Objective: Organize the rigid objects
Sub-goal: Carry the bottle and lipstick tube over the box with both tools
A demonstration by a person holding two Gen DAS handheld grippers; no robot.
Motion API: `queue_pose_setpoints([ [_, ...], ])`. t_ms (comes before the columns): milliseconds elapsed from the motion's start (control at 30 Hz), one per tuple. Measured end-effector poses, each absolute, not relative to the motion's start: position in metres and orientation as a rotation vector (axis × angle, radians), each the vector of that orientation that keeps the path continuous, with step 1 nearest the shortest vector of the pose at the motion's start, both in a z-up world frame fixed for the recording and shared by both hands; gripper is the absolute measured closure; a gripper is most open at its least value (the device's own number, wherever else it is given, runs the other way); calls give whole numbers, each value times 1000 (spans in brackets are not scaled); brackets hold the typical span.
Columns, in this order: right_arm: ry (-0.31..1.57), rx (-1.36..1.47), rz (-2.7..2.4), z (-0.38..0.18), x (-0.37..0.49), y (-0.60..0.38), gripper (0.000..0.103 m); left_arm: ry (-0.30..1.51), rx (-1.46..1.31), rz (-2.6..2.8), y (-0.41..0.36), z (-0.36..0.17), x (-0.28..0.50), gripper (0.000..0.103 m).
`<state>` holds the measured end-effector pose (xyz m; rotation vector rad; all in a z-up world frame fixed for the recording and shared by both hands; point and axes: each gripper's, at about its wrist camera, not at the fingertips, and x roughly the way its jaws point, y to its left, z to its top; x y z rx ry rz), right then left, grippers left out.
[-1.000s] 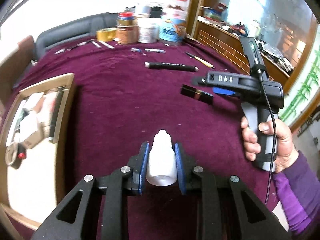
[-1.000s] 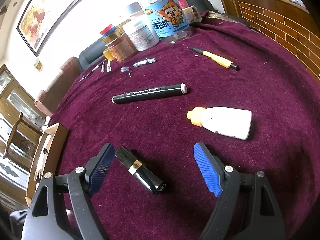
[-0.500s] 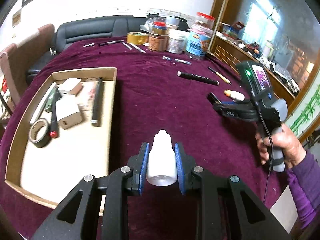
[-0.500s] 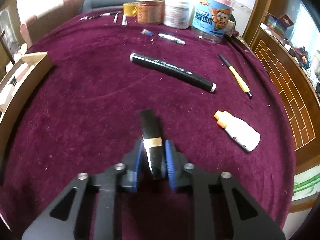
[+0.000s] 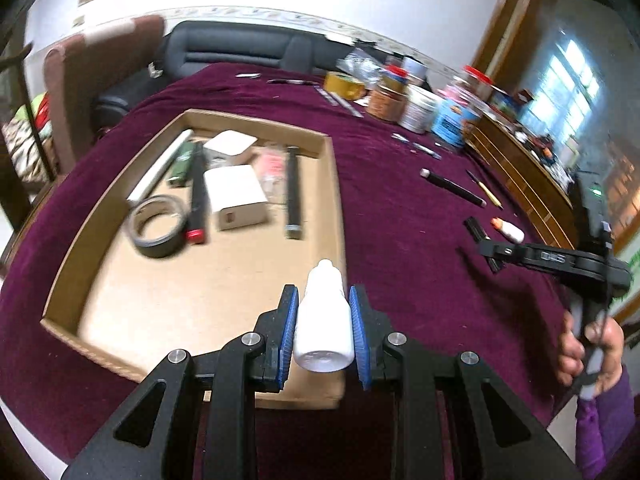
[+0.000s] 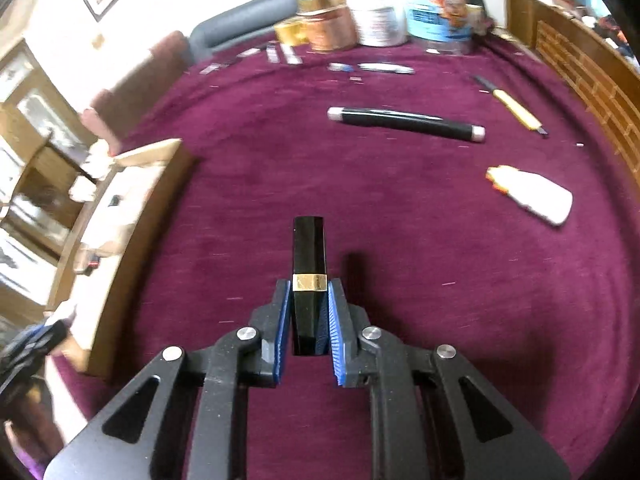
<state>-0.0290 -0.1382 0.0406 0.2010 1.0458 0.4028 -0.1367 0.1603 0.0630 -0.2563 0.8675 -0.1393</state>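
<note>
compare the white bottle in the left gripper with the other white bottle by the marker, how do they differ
The held white bottle has a white cap; the lying bottle has an orange one. The held white bottle sits clamped in the left gripper over the cardboard tray; the lying bottle rests untouched on the purple cloth. Both have white bodies.

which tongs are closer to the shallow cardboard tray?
Left. The left tongs, gripping a white plastic bottle, hang over the tray's near corner; the right tongs are beside it, over the cloth.
</note>
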Motion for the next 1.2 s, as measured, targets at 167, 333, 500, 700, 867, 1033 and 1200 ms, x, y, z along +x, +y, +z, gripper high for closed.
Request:
queue_pose_setpoints([
  [167,1046,247,531,54,-40,-93,88,873,-297,-85,186,57,-134,81],
  [333,1063,254,664,67,-49,-42,87,896,-320,-49,201,49,-129,81],
  [500,1097,212,738,68,-55,17,87,947,-372,-29,212,33,-119,81],
  [700,1130,96,724,55,-56,70,87,961,-390,-2,223,25,-111,81],
  [867,1134,-15,656,46,-52,95,87,953,-386,29,230,21,-106,81],
  [1033,1159,-74,617,38,-48,106,87,941,-383,49,234,20,-104,76],
  [1200,1182,-55,582,31,-41,105,87,913,-373,92,236,30,-113,60],
])
